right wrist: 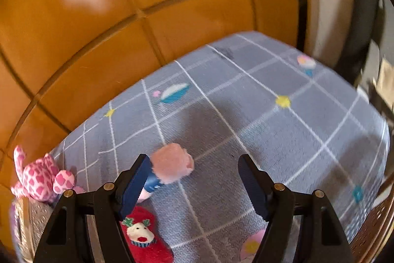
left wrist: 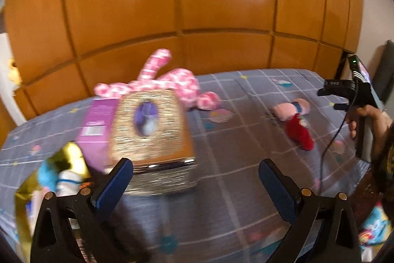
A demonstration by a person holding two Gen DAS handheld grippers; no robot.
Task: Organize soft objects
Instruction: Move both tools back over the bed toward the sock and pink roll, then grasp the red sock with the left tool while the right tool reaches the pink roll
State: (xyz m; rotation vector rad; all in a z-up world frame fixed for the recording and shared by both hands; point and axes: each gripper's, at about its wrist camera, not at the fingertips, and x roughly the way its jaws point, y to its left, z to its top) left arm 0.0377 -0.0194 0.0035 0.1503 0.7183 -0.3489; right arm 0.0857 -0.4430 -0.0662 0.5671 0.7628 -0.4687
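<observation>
Left gripper (left wrist: 195,179): your jaws gape wide, holding nothing; gold box (left wrist: 152,130) at 11 o'clock.
Right gripper (right wrist: 194,179): jaws wide, empty; pink plush (right wrist: 172,165) between them on the bed (right wrist: 283,130).
Red sock (right wrist: 145,238): 7 o'clock.

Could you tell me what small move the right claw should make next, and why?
Probably lower the right claw a little and shift it slightly left, so the small pink plush toy sits centred in its gap. The claw is open and empty, and the toy lies on the grey grid-patterned bedsheet right against the left finger, beside the red fuzzy reindeer sock.
</observation>
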